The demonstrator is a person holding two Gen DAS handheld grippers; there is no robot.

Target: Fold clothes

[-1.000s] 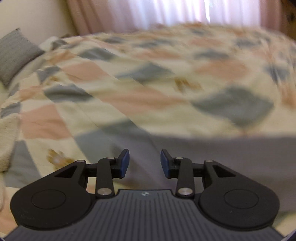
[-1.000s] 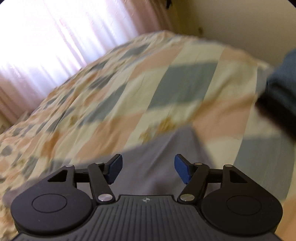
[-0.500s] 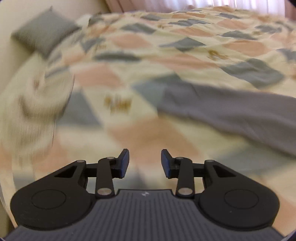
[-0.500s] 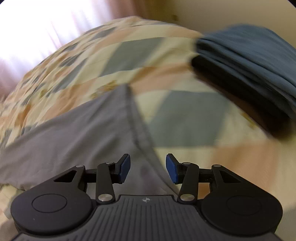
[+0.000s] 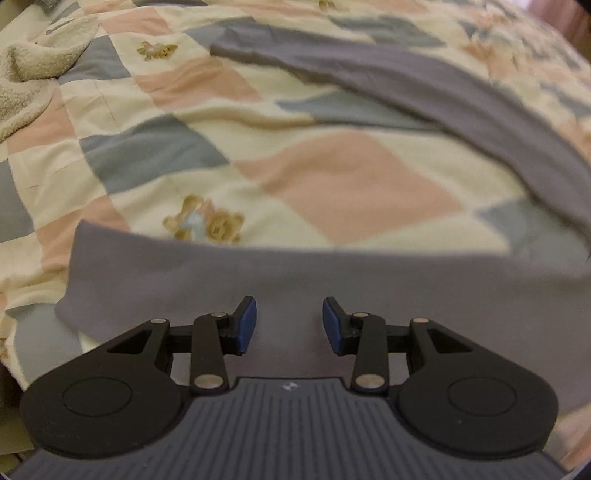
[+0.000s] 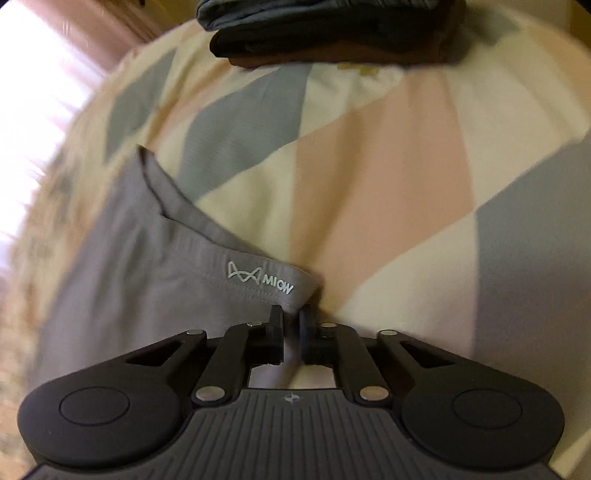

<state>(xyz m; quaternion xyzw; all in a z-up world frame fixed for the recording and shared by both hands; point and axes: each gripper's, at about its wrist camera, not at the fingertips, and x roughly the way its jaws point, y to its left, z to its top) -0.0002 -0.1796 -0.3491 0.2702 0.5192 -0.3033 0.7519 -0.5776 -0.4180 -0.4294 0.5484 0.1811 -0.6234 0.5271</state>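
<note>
Patchwork quilt (image 5: 332, 177) covers the whole bed: cream, pink and grey-blue diamonds, small teddy-bear prints. It carries everything else.

Grey garment (image 5: 332, 288) lies spread flat on the quilt. In the left wrist view its wide part fills the near edge of the bed and a long narrow part (image 5: 461, 92) arcs away toward the far right. In the right wrist view the same garment (image 6: 129, 266) sits left of centre, with a stitched hem band running diagonally down to the gripper and a white "MIOW" logo (image 6: 260, 278) printed on the band.

Cream fleece cloth (image 5: 33, 74) is bunched at the far left edge of the bed, apart from the grey garment.

Stack of folded dark clothes (image 6: 332, 33) sits at the far edge of the bed in the right wrist view: blue-grey on top, black under it, brown at the bottom. Well apart from the grey garment.

Left gripper (image 5: 289, 325): jaws part-open, blue pads facing each other with a clear gap. Hangs over the wide part of the garment, pointing steeply down. Nothing between the pads; cannot tell if the tips touch the fabric.

Right gripper (image 6: 291, 332): jaws have just been closing and now stand nearly together, pinched on the corner of the hem band just below the logo. Thin fold of grey fabric shows between the fingers. View is motion-blurred at the left side.
</note>
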